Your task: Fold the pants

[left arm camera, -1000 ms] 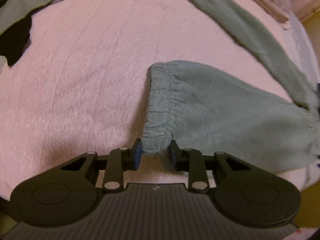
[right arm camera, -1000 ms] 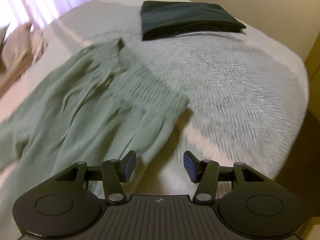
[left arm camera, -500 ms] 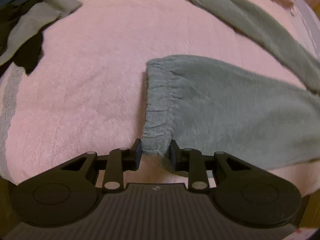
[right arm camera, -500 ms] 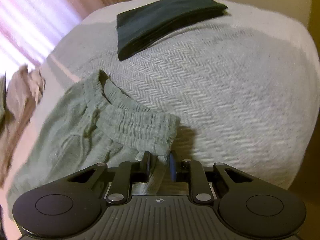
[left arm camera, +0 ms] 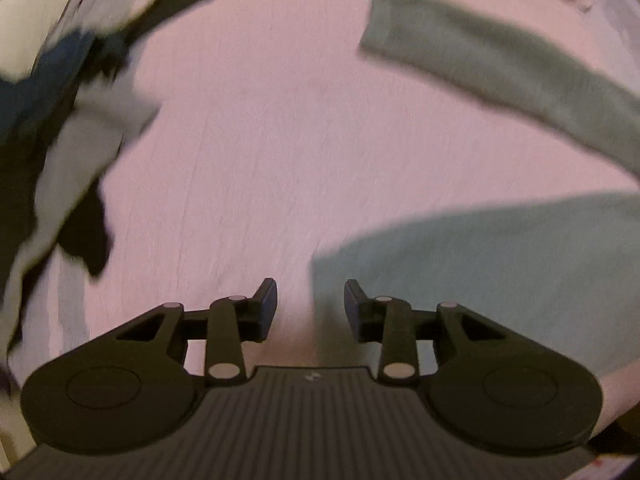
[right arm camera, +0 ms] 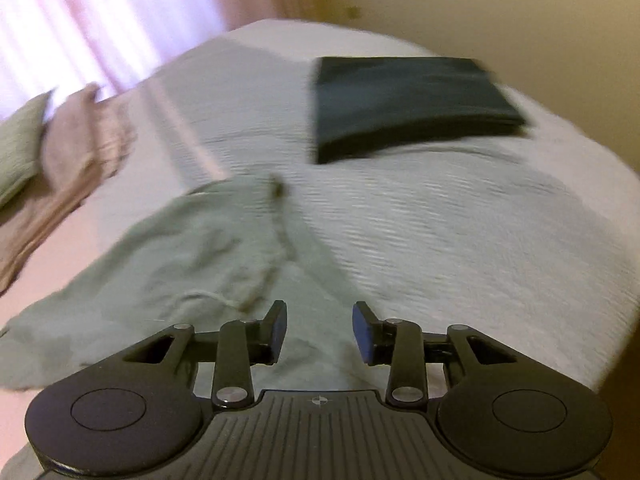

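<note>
Soft matt green fleece pants [left arm camera: 500, 264], ribbed grey bedspread [right arm camera: 460, 240]

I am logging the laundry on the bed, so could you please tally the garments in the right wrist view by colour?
Green: 1, the pants lying unfolded by the open right gripper.
Dark: 1, a folded garment.
Tan: 1, a rumpled garment at the left.
Total: 3, not counting the green pillow at the left edge.

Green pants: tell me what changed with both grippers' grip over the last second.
Both let go. The left gripper, clamped on the green pants earlier, is open with the edge lying loose. The right gripper closed on the waistband half a second ago; now open. The folded dark garment stays put.
</note>
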`<state>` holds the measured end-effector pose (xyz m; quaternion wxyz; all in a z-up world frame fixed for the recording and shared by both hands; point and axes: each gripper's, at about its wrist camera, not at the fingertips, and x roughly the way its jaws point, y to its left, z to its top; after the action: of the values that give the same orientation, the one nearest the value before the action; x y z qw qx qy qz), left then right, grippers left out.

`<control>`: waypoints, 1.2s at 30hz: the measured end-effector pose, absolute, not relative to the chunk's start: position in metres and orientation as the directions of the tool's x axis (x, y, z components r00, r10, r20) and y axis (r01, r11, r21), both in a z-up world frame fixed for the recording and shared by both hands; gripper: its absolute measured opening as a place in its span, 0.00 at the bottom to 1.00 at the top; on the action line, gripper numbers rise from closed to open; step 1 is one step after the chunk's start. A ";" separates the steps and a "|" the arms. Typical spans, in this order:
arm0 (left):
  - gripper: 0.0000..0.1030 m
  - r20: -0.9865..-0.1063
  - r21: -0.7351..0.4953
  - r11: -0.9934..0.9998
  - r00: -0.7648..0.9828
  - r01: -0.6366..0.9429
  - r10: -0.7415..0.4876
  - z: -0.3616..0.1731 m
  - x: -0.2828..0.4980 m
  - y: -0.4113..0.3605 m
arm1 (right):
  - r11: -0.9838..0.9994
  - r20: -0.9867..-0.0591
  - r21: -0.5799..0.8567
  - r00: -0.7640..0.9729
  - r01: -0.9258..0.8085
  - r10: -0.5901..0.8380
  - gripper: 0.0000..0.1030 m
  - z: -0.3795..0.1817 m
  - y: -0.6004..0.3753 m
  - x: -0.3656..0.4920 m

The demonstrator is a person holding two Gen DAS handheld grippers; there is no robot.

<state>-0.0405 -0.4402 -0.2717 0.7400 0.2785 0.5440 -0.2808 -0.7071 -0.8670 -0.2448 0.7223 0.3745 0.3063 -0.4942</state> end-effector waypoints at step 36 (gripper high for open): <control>0.41 -0.885 -0.284 -0.060 -0.286 0.957 -0.367 -0.378 -0.392 -0.895 | 0.462 -0.782 0.486 0.605 0.742 -0.150 0.04 -0.366 -1.045 -0.702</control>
<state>-0.3915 -0.8950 -0.3784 0.5055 0.3188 0.4630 -0.6546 -0.7024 -1.0454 -0.3660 0.7839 0.4337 0.3413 -0.2845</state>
